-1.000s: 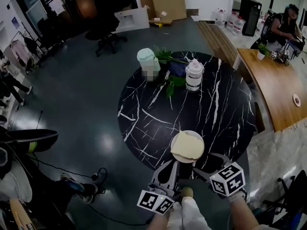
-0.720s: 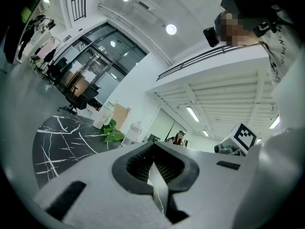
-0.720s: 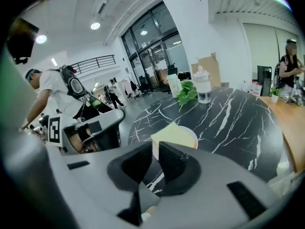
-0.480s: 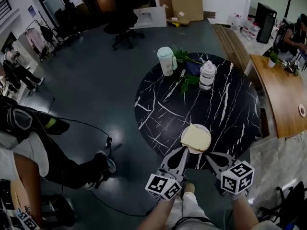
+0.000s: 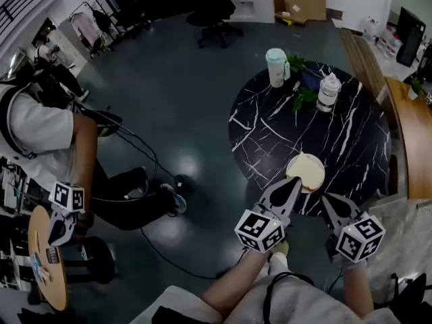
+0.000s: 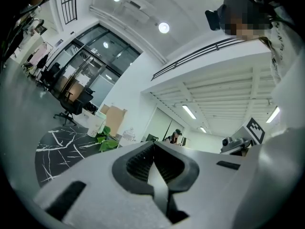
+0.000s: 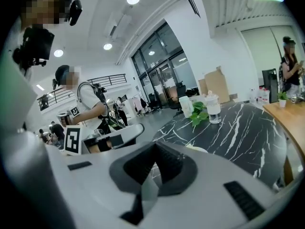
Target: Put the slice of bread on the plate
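Note:
A pale slice of bread [image 5: 307, 169] lies flat on a small white plate [image 5: 295, 179] near the front edge of the round black marble table [image 5: 270, 133]. My left gripper [image 5: 294, 181] hangs over that edge just in front of the plate, with its jaws together and empty [image 6: 153, 146]. My right gripper [image 5: 327, 200] is a little to the right and nearer me, and it too is shut on nothing [image 7: 153, 148]. In the right gripper view a sliver of the plate [image 7: 198, 149] shows past the jaws.
At the table's far side stand a white-green cup [image 5: 276, 67], a clear bottle [image 5: 329, 92] and green leaves [image 5: 300, 98]. A wooden table [image 5: 408, 140] lies to the right. A person [image 5: 40, 133] with another gripper stands at the left, with cables [image 5: 152, 174] on the floor.
The right gripper's jaws have gone from spread to shut. Both grippers have drawn up and back from the plate. The head view has swung left, so the table now sits further right.

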`<state>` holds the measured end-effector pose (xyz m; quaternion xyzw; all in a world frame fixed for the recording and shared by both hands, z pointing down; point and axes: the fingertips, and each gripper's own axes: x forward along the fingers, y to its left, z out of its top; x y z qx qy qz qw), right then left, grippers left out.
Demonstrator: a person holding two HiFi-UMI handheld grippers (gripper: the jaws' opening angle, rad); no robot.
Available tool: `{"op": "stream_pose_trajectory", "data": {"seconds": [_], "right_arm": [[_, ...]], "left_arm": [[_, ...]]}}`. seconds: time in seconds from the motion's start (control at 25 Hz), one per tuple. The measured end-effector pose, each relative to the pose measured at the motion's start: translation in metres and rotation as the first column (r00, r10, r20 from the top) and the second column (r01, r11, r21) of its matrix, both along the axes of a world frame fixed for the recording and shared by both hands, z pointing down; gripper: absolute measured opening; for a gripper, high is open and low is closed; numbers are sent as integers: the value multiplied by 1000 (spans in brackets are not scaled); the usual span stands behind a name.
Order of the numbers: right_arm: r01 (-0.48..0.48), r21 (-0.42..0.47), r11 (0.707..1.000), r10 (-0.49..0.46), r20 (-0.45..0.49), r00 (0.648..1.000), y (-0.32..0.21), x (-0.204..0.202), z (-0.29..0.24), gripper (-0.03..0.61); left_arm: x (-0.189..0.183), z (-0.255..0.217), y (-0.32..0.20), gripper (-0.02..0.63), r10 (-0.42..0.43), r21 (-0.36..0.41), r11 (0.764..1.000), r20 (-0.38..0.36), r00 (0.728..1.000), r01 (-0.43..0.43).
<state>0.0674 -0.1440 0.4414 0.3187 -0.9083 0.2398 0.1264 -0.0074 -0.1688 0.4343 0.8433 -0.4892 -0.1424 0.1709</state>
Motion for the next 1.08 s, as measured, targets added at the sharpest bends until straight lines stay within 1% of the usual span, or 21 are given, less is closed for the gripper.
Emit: {"op": "stream_pose_trajectory", "data": {"seconds": [0.16,0.28,0.4,0.6,0.84,1.08], "right_arm": [[12,-2,1000,-12,-2,1000,3,0,-1,9],[30,14,999,-30,-6,1000,2,-9,-5,9],[42,35,999,-42,-10,999,0,-12,-10,9],[31,63,998,-29,-32,999,3,-7,-12,9],[37,71,997,-35,-35,999,-1,-8,-8,9],[18,69,997,-15,-40,999,-1,-4,-3,9]], "left_arm": [[7,-3,1,5,11,-2,1000,-2,1000,-11],[5,-8,-2,5,10,5,1000,2,1000,-10],[7,-13,-6,5,4,17,1000,-10,1000,-4],[16,-15,-3,5,13,13,1000,-30,999,-13],[15,-8,-9,5,-1,10,1000,-33,999,2],[19,-4,-9,5,22,5,1000,-35,999,-21]]}}
